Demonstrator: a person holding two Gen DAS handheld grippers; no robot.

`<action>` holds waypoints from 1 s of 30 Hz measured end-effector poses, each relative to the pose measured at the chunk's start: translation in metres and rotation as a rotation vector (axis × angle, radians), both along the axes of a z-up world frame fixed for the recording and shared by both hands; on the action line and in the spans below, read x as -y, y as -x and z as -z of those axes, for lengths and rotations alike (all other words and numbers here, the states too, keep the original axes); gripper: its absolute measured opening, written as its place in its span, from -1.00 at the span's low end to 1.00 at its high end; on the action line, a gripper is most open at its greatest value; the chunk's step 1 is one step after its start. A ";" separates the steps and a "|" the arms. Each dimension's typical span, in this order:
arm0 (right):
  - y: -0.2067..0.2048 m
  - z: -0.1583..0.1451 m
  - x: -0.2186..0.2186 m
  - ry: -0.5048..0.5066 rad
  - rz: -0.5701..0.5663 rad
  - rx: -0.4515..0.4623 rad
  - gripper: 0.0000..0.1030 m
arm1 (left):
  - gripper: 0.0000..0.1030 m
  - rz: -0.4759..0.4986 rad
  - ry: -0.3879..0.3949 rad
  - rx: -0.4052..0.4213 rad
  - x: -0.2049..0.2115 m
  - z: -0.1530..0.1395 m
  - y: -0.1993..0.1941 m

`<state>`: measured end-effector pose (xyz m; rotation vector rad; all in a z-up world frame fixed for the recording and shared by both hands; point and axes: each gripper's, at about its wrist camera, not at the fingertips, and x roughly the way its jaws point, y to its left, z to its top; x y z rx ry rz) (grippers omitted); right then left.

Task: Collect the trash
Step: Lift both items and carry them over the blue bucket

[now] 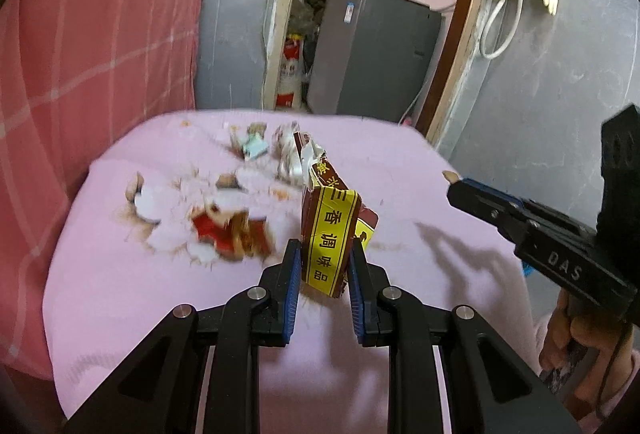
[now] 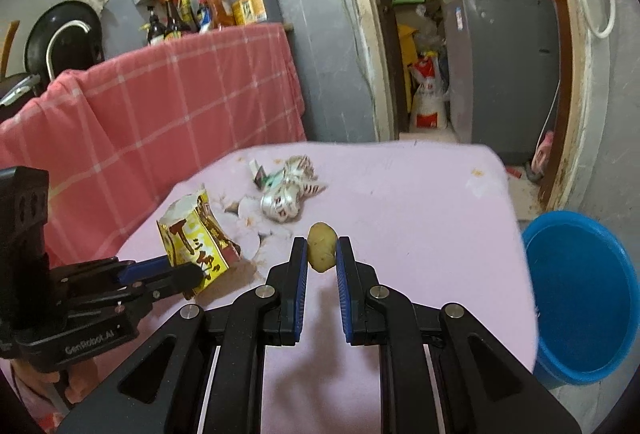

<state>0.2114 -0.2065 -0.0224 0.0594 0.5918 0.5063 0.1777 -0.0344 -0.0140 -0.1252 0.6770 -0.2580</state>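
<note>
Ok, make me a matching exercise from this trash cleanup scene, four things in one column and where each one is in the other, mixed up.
Things:
1. torn brown and yellow paper seasoning packet
2. small yellowish-brown lump
3. crumpled silver foil wrapper
4. round blue plastic bucket

Places:
A. on the floor beside the table
B. between the right gripper's pads
C. lying on the pink tablecloth
D. clamped in the left gripper

Pairs: 1-D, 2-B, 3-C, 4-A
</note>
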 end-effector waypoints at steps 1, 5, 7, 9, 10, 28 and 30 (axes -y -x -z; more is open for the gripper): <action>0.001 -0.004 0.002 -0.005 0.006 0.016 -0.76 | -0.64 0.000 0.003 0.016 0.001 -0.004 0.000; 0.009 -0.025 0.014 -0.030 0.042 0.111 -0.76 | -0.64 0.002 0.017 0.098 0.010 -0.022 -0.003; 0.012 -0.039 0.024 -0.040 0.067 0.166 -0.76 | -0.64 0.005 0.026 0.140 0.016 -0.031 -0.006; 0.014 -0.051 0.034 -0.050 0.098 0.214 -0.76 | -0.64 0.012 0.035 0.190 0.025 -0.042 -0.009; 0.014 -0.056 0.039 -0.053 0.115 0.236 -0.76 | -0.64 0.018 0.039 0.219 0.031 -0.048 -0.010; 0.018 -0.091 0.160 0.003 0.458 0.455 -0.76 | -0.63 0.185 0.150 0.447 0.156 -0.090 -0.063; 0.018 -0.088 0.171 0.008 0.485 0.454 -0.76 | -0.63 0.204 0.154 0.440 0.169 -0.087 -0.067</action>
